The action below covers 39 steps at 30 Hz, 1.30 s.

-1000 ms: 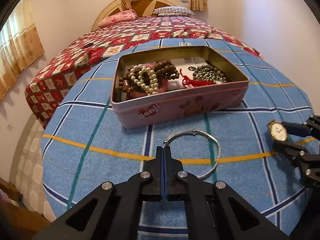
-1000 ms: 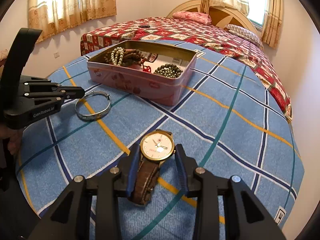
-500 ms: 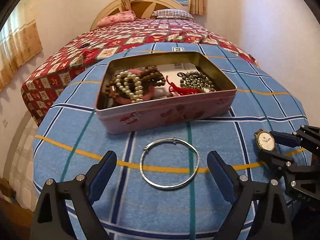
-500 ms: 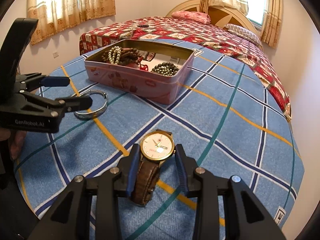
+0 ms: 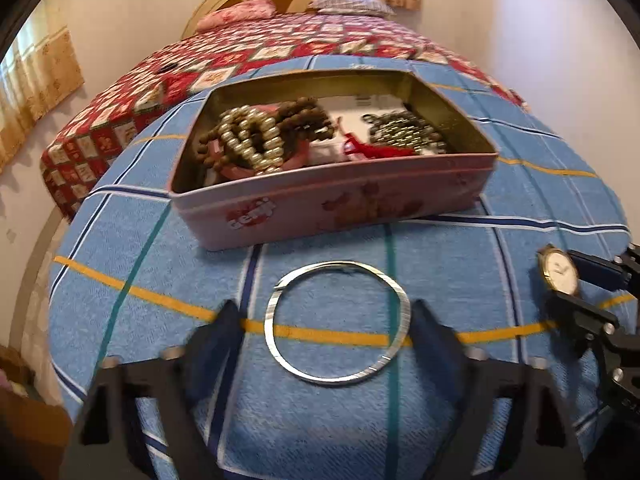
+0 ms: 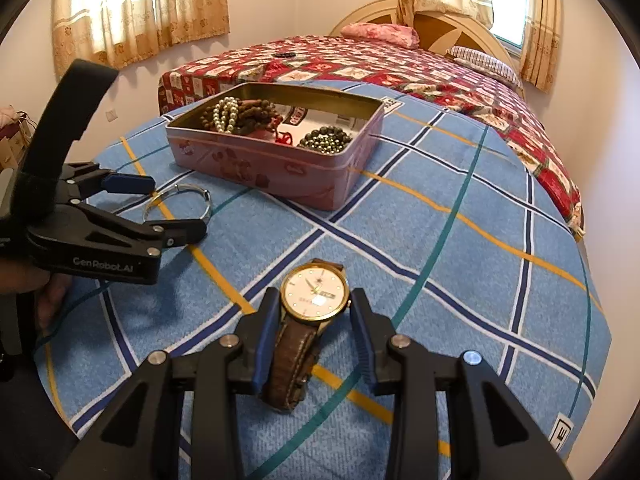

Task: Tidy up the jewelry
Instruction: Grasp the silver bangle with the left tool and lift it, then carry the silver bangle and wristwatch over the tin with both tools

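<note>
Blue plaid cloth point(image 6: 460, 248) covers the surface, w/ the pink tin point(image 6: 276, 168) sitting open toward the far side. Inside it already: pearl strand point(image 5: 250, 142), brown bead string point(image 5: 308, 118), dark bead bracelet point(image 5: 408, 134) and a red cord bit point(image 5: 370, 150), so most of the sorting looks done. Two pcs left out on the cloth, both near the tin's front. Silver bangle point(image 5: 338, 322) lies flat, just in front of the tin; left gripper point(image 5: 326, 328) is spread wide, fingers either side of it, not touching yet afaict. Watch point(image 6: 314, 292) lies face up, well apart from the bangle; right gripper point(image 6: 314, 340) is open, pads flanking the case and strap, gap visible on the right side, no squeeze yet. Remaining, imo: close on each, lift, drop both in the tin.
</note>
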Motion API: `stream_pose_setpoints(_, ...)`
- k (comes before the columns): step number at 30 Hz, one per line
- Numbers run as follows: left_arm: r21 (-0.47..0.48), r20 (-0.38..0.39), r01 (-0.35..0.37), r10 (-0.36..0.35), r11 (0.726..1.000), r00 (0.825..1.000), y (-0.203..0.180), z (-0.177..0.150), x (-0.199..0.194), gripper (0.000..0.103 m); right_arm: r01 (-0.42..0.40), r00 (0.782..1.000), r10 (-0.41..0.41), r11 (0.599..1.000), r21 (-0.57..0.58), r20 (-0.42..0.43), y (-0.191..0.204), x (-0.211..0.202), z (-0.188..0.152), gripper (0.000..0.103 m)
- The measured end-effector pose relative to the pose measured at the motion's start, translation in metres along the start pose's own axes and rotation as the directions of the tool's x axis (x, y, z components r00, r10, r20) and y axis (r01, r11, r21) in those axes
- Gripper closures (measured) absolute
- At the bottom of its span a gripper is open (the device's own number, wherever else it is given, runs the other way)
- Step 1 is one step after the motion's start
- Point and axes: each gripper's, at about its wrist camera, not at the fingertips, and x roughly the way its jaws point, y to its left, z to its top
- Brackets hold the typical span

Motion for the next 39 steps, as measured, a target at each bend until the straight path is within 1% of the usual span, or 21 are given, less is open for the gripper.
stream_pose_setpoints(2,0.021,0.003,-0.014,0.014,1.000,1.000,-0.004,-0.001,-0.002,0.034,0.000,1.000,0.000,1.000,0.000,0.003,0.001,-0.001,0.001,0.065)
stream_pose_setpoints(4,0.022,0.001,-0.001,0.001,1.000,1.000,-0.006,-0.002,-0.003,0.034,0.001,1.000,-0.001,1.000,-0.001,0.008,0.001,-0.002,0.003,0.065)
stream_pose_setpoints(9,0.026,0.018,-0.004,0.004,1.000,1.000,-0.006,-0.003,-0.012,0.034,0.005,1.000,-0.005,1.000,-0.008,0.019,0.002,-0.004,0.007,0.065)
stream_pose_setpoints(14,0.036,0.074,-0.020,0.017,0.999,0.997,-0.003,0.008,-0.033,0.034,0.011,0.999,-0.010,1.000,-0.023,0.039,0.002,-0.008,0.017,0.065)
stream_pose_setpoints(22,0.037,0.150,-0.045,0.039,0.998,0.988,0.007,0.030,-0.061,0.034,0.029,0.995,-0.023,0.998,-0.057,0.092,0.001,-0.016,0.041,0.065)
stream_pose_setpoints(29,0.040,0.183,-0.065,0.057,0.997,0.981,0.014,0.047,-0.070,0.034,0.044,0.991,-0.033,0.996,-0.078,0.133,-0.002,-0.017,0.063,0.065)
stream_pose_setpoints(39,0.041,0.203,-0.093,0.083,0.995,0.976,0.020,0.067,-0.065,0.034,0.050,0.985,-0.031,0.993,-0.107,0.169,0.001,-0.012,0.086,0.065)
